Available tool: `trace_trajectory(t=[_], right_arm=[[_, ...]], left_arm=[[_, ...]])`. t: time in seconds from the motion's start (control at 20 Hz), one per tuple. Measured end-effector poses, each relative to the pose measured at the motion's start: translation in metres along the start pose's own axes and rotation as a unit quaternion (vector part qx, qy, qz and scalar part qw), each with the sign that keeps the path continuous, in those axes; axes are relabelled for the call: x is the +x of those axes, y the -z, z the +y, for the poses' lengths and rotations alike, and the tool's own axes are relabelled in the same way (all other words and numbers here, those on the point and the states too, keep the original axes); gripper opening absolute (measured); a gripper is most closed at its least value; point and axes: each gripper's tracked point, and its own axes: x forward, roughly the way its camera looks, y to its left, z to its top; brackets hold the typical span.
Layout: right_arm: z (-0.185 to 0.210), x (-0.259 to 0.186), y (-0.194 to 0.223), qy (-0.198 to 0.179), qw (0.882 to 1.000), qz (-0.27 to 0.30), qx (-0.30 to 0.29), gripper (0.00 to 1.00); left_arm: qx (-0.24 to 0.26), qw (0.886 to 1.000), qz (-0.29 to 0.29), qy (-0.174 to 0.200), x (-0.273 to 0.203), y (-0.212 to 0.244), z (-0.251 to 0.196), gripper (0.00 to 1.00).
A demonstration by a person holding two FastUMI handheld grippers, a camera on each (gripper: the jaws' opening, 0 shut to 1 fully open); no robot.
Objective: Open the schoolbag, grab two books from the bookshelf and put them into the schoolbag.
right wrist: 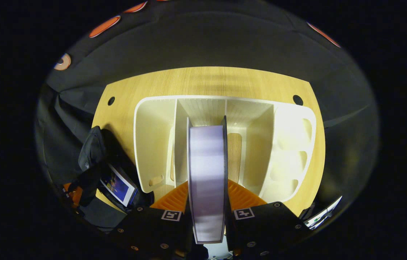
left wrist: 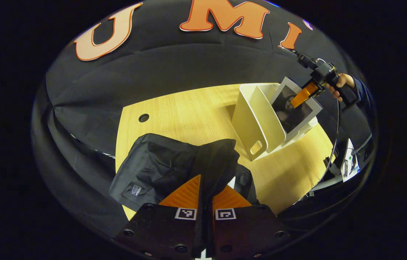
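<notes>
In the left gripper view the black schoolbag (left wrist: 160,169) lies on the wooden table (left wrist: 189,112). My left gripper (left wrist: 207,184) is shut on the bag's raised zip edge. Farther right stands the white bookshelf (left wrist: 261,119). A book with a dark portrait cover (left wrist: 293,113) is tilted above it, pinched by the right gripper (left wrist: 306,93), which a hand (left wrist: 340,85) holds. In the right gripper view my right gripper (right wrist: 207,187) is shut on that book (right wrist: 207,166), seen edge-on over the bookshelf (right wrist: 152,144). At lower left a blue-covered book (right wrist: 118,187) sits in the open schoolbag (right wrist: 93,155), beside the left gripper (right wrist: 71,191).
The table has round cable holes (left wrist: 143,117) (right wrist: 298,100) (right wrist: 111,100). A black cable (left wrist: 337,133) hangs off the right gripper past the table's right edge, near a white device (left wrist: 349,164). Black cloth surrounds the table.
</notes>
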Motion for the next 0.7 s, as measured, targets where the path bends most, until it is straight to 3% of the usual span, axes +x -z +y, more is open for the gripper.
trace_trajectory(t=[0.4,0.7], right_arm=[[0.007,-0.068,0.066,0.031,0.998,-0.04,0.047,0.38],[0.051,-0.083,0.134,0.01,0.996,-0.03,0.087,0.37]], left_arm=[[0.06,0.997,-0.011,0.046,-0.001,0.006,0.003,0.05],[0.092,0.993,-0.014,0.077,-0.002,0.005,0.009,0.05]])
